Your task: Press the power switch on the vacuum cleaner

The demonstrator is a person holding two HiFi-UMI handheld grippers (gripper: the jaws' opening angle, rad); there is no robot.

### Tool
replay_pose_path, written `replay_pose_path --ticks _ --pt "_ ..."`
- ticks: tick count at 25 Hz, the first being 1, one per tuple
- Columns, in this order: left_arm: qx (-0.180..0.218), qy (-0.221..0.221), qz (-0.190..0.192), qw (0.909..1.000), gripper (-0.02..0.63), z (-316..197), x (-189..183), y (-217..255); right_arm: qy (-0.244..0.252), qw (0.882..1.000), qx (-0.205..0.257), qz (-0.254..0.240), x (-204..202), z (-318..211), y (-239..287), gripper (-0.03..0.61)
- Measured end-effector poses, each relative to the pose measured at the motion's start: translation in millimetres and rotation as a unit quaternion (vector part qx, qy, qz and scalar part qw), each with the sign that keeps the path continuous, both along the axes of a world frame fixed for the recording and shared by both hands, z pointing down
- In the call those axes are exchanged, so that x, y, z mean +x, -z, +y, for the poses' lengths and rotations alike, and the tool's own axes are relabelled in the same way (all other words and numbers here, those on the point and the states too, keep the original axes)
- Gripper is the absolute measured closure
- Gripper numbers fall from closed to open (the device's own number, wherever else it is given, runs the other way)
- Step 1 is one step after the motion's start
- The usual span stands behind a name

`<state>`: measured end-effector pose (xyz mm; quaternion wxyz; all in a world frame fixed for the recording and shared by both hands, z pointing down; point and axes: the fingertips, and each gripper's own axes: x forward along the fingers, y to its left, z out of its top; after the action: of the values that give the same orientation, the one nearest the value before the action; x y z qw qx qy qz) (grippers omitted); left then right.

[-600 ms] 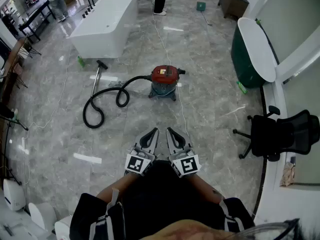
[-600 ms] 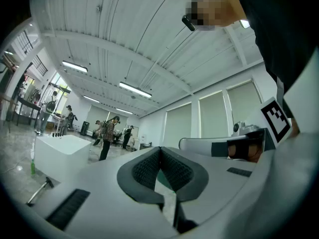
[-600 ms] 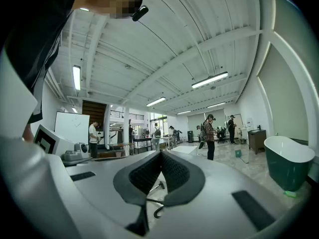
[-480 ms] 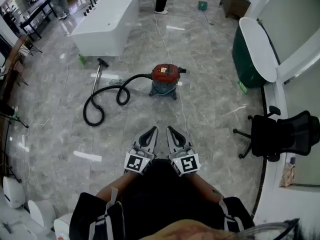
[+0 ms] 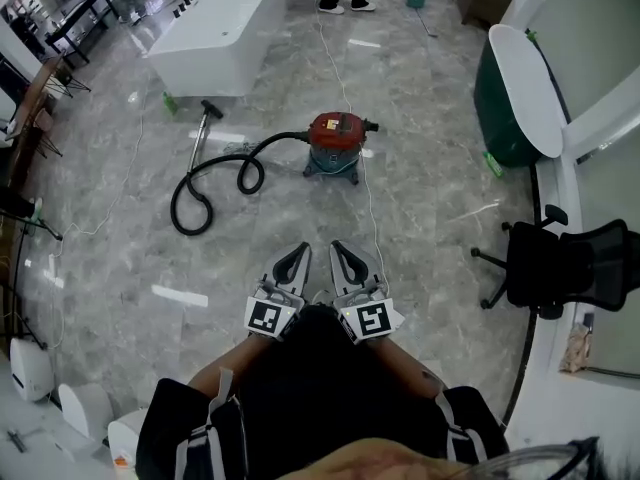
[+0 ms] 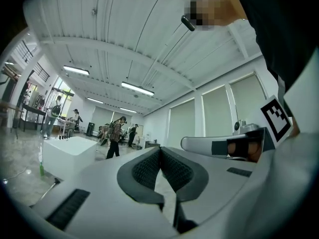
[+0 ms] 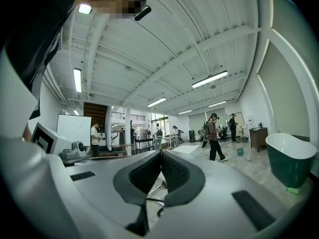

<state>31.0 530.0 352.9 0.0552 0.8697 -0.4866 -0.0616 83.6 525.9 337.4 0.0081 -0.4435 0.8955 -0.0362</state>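
The red vacuum cleaner (image 5: 337,136) stands on the grey marble floor (image 5: 430,183) at 12 o'clock from both tongs, well apart from them. Its black hose (image 5: 205,186) loops out toward 9 o'clock. The left tongs (image 5: 299,251) and right tongs (image 5: 337,248) are side by side close to the person's body, each with its tips pressed together and nothing between them. A black office chair (image 5: 565,268) sits at 3 o'clock.
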Motion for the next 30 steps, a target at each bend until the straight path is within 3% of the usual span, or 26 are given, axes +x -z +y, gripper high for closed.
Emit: replay_pose_path --ticks 10,15,18,23,30 --pt "-0.003 0.004 0.016 0.9999 0.595 -2.3 -2.7 9.1 -0.024 0.999 -0.015 -0.027 15.5 0.7 -0.9 0.561" --pt "-0.001 -0.017 0.025 0.9996 0.595 -18.3 6.9 16.8 -0.052 0.998 -0.01 -0.021 33.3 -11.6 4.9 0.561" --pt "-0.02 -0.033 0.017 0.9991 0.595 -33.8 18.3 6.8 -0.068 0.998 -0.01 -0.015 44.7 -23.6 6.0 0.561" --pt "0.009 -0.053 0.028 0.9981 0.595 -75.5 41.0 19.4 -0.096 0.995 -0.021 -0.009 74.5 -62.9 -2.3 0.561" --pt "-0.027 -0.035 0.03 0.9986 0.595 -172.7 31.1 -3.8 -0.104 0.994 -0.027 0.003 76.6 -157.1 -11.4 0.561"
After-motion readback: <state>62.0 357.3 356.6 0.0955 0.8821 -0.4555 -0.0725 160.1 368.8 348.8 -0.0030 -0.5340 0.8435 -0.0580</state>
